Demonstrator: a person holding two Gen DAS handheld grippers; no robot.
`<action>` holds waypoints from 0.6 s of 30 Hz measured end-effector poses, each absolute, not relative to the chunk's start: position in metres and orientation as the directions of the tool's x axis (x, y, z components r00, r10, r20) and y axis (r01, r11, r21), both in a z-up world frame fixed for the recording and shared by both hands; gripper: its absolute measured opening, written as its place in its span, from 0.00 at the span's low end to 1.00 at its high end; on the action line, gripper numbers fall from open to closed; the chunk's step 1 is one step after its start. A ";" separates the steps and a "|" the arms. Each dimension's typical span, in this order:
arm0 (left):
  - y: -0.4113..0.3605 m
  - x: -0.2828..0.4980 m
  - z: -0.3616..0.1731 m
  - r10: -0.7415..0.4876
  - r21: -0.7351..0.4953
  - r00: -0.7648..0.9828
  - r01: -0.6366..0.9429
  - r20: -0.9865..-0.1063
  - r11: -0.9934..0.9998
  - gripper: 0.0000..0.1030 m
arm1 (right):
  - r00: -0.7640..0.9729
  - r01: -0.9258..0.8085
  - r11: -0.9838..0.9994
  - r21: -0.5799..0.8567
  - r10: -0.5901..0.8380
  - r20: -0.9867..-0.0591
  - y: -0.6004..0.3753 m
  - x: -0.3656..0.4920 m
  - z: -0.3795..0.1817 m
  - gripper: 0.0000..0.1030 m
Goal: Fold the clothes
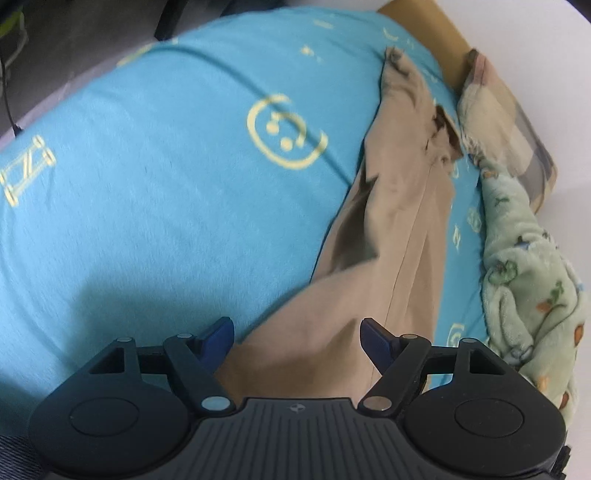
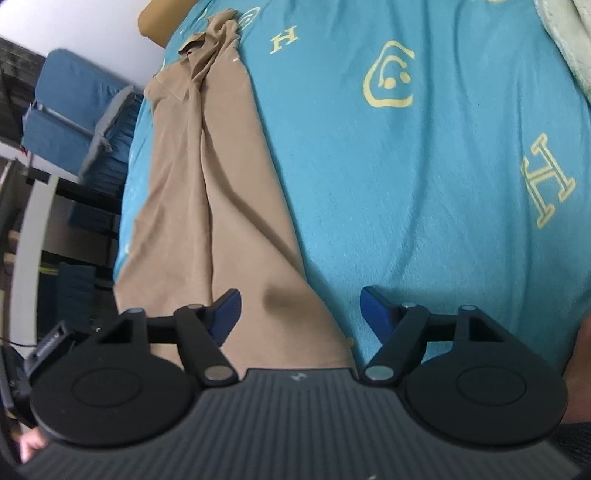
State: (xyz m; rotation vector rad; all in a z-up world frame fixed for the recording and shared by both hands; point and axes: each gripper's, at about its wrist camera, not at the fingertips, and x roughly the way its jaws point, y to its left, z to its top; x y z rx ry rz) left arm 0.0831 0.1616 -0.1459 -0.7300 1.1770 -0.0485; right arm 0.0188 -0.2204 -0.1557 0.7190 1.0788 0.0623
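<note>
A tan garment point(image 1: 399, 236) lies stretched out lengthwise on a bed covered by a turquoise sheet point(image 1: 166, 206) with yellow prints. In the left wrist view my left gripper point(image 1: 297, 338) is open, its blue pads spread over the garment's near end, holding nothing. In the right wrist view the same tan garment point(image 2: 207, 192) runs from the near edge up to a crumpled far end. My right gripper point(image 2: 300, 308) is open above the garment's near end, its left pad over the cloth and its right pad over the sheet point(image 2: 424, 177).
A pale green fleece blanket point(image 1: 532, 280) lies bunched along the right of the bed, with a pillow point(image 1: 498, 122) beyond it by a brown headboard point(image 1: 428, 33). In the right wrist view blue furniture point(image 2: 70, 122) and shelving stand beyond the bed's left edge.
</note>
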 end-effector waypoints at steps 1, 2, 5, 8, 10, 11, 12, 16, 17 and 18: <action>0.157 0.083 -0.146 -0.391 -0.530 0.408 -0.315 -0.825 0.788 0.75 | 0.492 0.274 0.792 0.546 0.372 -0.787 -0.216 0.019 -0.154 0.72; 0.154 0.082 -0.147 -0.392 -0.524 0.402 -0.303 -0.828 0.796 0.75 | 0.488 0.261 0.803 0.536 0.369 -0.791 -0.213 0.018 -0.154 0.72; 0.150 0.080 -0.149 -0.410 -0.522 0.372 -0.282 -0.833 0.805 0.72 | 0.472 0.238 0.792 0.563 0.412 -0.779 -0.208 0.013 -0.155 0.71; 0.151 0.077 -0.151 -0.395 -0.501 0.351 -0.298 -0.849 0.812 0.33 | 0.442 0.240 0.727 0.643 0.508 -0.739 -0.208 0.008 -0.160 0.68; 0.156 0.076 -0.157 -0.434 -0.535 0.334 -0.326 -0.837 0.779 0.13 | 0.431 0.240 0.721 0.650 0.521 -0.737 -0.206 0.005 -0.161 0.57; 0.159 0.075 -0.158 -0.447 -0.549 0.336 -0.336 -0.829 0.765 0.12 | 0.425 0.240 0.718 0.653 0.527 -0.736 -0.205 0.004 -0.161 0.48; 0.162 0.075 -0.157 -0.452 -0.560 0.348 -0.339 -0.821 0.756 0.09 | 0.418 0.239 0.715 0.657 0.535 -0.734 -0.204 0.003 -0.162 0.41; 0.178 0.067 -0.149 -0.517 -0.667 0.439 -0.331 -0.735 0.667 0.07 | 0.440 0.219 0.720 0.659 0.530 -0.725 -0.202 -0.002 -0.156 0.13; 0.182 0.064 -0.145 -0.535 -0.698 0.467 -0.320 -0.704 0.640 0.07 | 0.462 0.208 0.718 0.664 0.526 -0.714 -0.203 -0.006 -0.152 0.12; 0.187 0.061 -0.141 -0.552 -0.728 0.494 -0.308 -0.672 0.612 0.06 | 0.488 0.199 0.712 0.673 0.524 -0.698 -0.204 -0.008 -0.146 0.12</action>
